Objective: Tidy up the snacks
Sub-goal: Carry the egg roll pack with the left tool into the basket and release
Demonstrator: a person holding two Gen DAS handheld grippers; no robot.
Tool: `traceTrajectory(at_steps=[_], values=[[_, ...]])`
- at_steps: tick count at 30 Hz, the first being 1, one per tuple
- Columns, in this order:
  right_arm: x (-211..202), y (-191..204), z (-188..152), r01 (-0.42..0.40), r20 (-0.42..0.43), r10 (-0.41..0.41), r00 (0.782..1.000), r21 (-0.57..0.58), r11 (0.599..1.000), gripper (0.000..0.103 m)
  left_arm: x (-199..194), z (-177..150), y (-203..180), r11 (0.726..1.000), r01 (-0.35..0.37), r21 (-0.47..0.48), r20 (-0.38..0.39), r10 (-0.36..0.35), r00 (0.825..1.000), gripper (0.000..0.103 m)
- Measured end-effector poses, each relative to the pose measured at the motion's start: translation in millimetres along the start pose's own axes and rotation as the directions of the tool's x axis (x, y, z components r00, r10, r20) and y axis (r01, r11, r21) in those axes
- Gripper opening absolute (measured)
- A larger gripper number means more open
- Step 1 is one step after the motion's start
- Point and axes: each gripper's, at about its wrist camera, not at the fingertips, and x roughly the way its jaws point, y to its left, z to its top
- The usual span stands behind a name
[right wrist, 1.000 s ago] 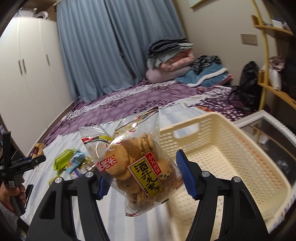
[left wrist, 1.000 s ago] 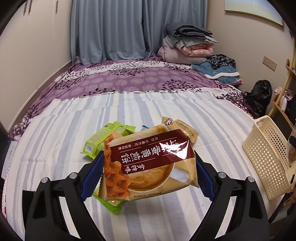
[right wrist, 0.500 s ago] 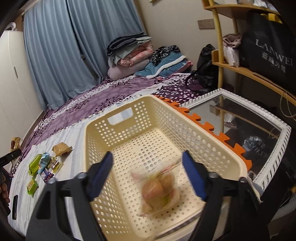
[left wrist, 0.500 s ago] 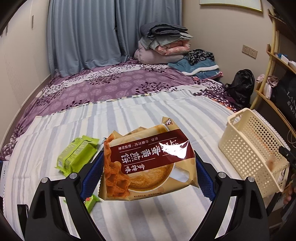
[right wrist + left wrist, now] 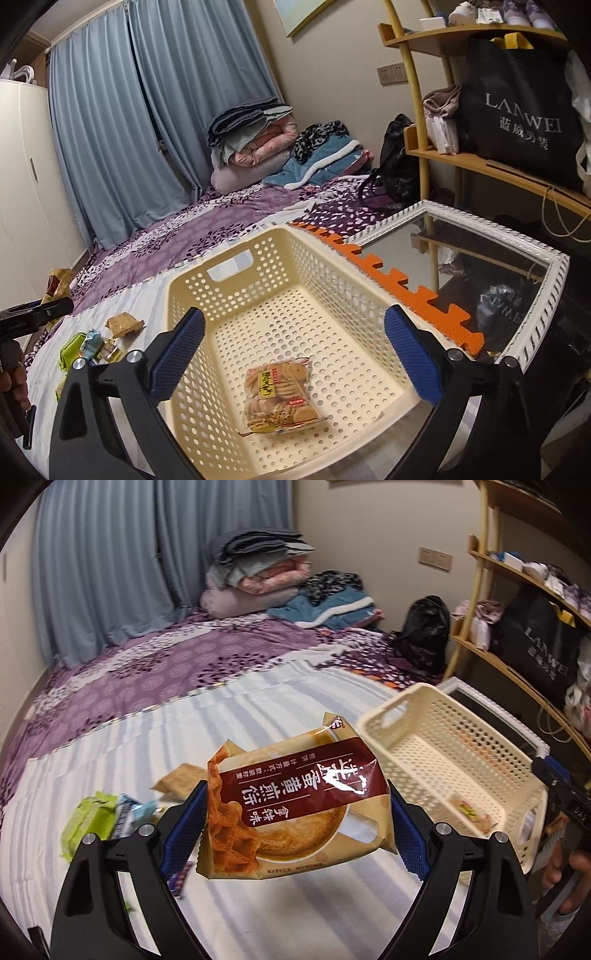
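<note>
My cookie bag has left my right gripper: it was pinched in those fingers a second ago, and now it lies flat on the floor of the cream basket, low and centre in the right wrist view. My right jaws have just been opening, and they stand wide apart with nothing between them but the view into the basket. One snack sorted, I reckon!

Over on the other side, the basket has slid in from the right edge to the middle right of the left wrist view, so I'm carrying the next one over. My left gripper is clamped on the brown waffle packet, pads pressing both short ends, packet lifted clear of the striped bed sheet.

More work waits on the bed: a green packet and a few small wrappers at lower left. Next job, I'd judge, is dropping this waffle packet beside the cookies.
</note>
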Motion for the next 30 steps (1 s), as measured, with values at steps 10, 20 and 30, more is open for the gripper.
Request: traceTrajectory(at_steps=[10,20,30], values=[[-9,-25,0,0.037,0.026,-0.038,0.999,0.064,0.997,0.098,27,7,-100,0.971,0.188,0.148,-0.046,-0.183,0.982,0.09],[-16,-44,-3,0.08,0.032,-0.083,0.996,0.108,0.991,0.098,41,-7,-175,0.891,0.357,0.279,-0.123,-0.336,0.934,0.091],[-16,-52,-4,0.082,0.031,-0.087,0.996,0.133,0.988,0.098,45,-15,-179,0.879,0.383,0.286,-0.15,-0.353,0.923,0.097]])
